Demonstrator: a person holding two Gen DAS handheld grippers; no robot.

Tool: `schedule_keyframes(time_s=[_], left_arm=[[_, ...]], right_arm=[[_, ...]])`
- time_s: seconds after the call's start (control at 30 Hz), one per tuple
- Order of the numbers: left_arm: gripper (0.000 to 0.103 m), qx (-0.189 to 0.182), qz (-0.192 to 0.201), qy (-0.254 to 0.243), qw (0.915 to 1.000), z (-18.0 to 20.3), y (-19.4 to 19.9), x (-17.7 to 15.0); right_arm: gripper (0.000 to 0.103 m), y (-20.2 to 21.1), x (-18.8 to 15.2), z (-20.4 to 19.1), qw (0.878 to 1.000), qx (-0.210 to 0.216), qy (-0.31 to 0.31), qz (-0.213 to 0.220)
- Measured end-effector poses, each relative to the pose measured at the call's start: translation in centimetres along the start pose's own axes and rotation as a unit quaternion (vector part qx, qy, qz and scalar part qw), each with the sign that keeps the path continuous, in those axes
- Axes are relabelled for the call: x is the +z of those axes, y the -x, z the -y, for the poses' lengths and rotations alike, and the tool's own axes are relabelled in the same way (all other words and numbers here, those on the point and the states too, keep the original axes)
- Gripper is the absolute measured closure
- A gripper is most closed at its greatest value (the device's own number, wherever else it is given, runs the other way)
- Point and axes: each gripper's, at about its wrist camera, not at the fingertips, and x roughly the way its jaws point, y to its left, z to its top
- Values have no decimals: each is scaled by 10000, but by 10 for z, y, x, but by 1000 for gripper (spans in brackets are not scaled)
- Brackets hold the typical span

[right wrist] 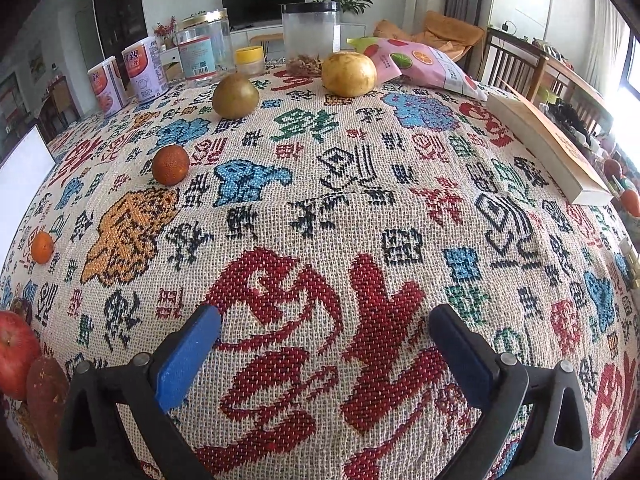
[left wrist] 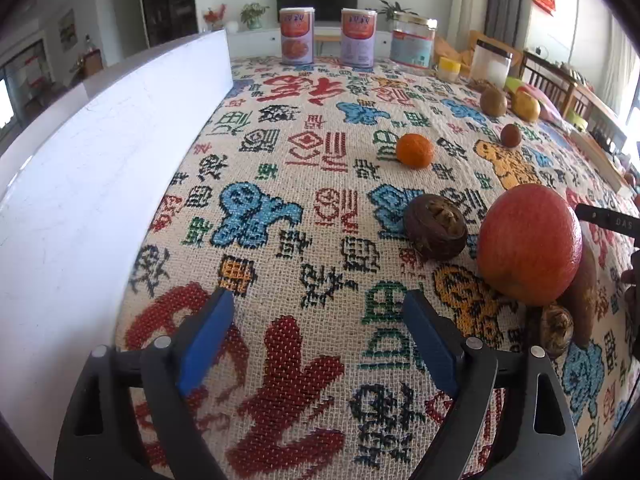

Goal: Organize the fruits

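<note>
Fruits lie loose on the tablecloth (right wrist: 320,208): apple (left wrist: 528,244) near right, mangosteen (left wrist: 435,227) beside it, orange (left wrist: 415,150) farther. You're at the start: left gripper (left wrist: 316,304) and right gripper (right wrist: 324,320) both spread, nothing between. Next, reach the apple. Far jar (right wrist: 311,36) holds only scraps.

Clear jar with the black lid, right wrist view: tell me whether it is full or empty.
Nearly empty. The clear jar stands upright with its black lid on, and only a shallow layer of brown bits lies at its bottom; the rest is see-through.
</note>
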Motion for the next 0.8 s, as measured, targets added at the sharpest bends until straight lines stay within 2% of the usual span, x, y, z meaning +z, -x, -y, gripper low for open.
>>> schedule_keyframes(time_s=[0.3,0.57,0.8], left_arm=[[8,78,-54,-87,9999,3,0,-1],[8,35,48,-87,9999,3,3,-1],[7,71,-15,-138,9999,5,0,0]], right_arm=[[0,2,-1,0,10000,17,-17,0],[0,2,-1,0,10000,17,-16,-1],[0,2,-1,0,10000,17,-16,-1]])
